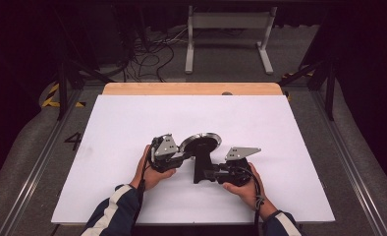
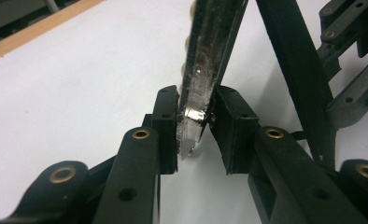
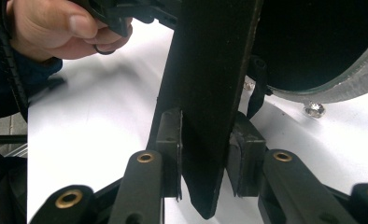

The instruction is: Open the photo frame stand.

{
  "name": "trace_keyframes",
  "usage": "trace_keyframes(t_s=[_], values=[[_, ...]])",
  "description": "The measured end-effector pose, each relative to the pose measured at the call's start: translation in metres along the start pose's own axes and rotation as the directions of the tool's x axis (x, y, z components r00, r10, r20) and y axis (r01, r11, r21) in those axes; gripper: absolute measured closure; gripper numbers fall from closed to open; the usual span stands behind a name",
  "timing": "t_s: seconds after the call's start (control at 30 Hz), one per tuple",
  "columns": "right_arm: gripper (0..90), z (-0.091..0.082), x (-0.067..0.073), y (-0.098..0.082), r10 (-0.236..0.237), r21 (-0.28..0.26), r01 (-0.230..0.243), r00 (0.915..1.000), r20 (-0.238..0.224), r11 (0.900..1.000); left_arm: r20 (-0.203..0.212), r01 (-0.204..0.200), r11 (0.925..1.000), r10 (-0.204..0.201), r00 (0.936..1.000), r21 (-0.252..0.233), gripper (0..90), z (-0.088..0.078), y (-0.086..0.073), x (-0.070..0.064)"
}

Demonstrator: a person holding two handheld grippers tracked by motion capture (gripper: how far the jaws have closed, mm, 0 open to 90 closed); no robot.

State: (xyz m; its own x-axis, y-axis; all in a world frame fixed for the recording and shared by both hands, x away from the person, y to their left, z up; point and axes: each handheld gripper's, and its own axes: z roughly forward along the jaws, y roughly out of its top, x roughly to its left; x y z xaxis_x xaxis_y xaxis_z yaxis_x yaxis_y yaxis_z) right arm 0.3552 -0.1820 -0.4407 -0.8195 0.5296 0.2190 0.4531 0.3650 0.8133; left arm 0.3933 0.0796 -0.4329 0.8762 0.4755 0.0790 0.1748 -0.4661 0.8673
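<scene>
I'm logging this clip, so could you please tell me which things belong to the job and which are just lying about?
In the job:
- round mirror, rim held by left gripper
- its black stand, held by right gripper

Lying about:
- cables on floor
- white frame behind table

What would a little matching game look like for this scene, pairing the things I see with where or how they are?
Things:
1. round silver-rimmed mirror disc
2. black flat stand bar
3. white table sheet
4. pale wooden table edge

States:
A. lies flat under everything
B. clamped at its rim in the left gripper
C. bare strip along the table's far side
D. pinched between the jaws of the right gripper

Pairs: 1-B, 2-D, 3-A, 4-C
</scene>
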Motion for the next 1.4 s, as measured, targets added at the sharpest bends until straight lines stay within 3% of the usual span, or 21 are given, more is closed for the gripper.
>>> trace_keyframes(t_s=[0.4,0.83,1.07,1.33,1.4], values=[[68.6,-0.001,-0.003,-0.001,0.016,-0.002,-0.016,0.9995,0.029,1.0,-0.068,-0.055,0.9984,0.056,0.9961,0.012,70.2,0.009,0.004,-0.001],[67.9,0.003,-0.002,-0.003,0.02,0.009,-0.02,0.9982,0.057,1.0,-0.108,-0.101,0.9945,0.104,0.9887,0.025,67.2,0.015,0.006,0.0],[69.1,0.007,0.0,-0.006,0.013,0.041,-0.016,0.9968,0.079,0.999,-0.094,-0.094,0.9951,0.097,0.9909,0.032,67.1,0.014,0.005,-0.002],[69.6,0.006,0.001,-0.008,0.013,0.041,-0.016,0.9963,0.085,0.999,-0.086,-0.044,0.9989,0.045,0.9953,0.013,66.2,0.01,0.002,-0.002],[69.5,0.004,0.0,-0.008,0.014,0.036,-0.017,0.9959,0.089,0.999,-0.08,-0.026,0.9997,0.026,0.9965,0.003,61.9,0.004,0.002,-0.001]])
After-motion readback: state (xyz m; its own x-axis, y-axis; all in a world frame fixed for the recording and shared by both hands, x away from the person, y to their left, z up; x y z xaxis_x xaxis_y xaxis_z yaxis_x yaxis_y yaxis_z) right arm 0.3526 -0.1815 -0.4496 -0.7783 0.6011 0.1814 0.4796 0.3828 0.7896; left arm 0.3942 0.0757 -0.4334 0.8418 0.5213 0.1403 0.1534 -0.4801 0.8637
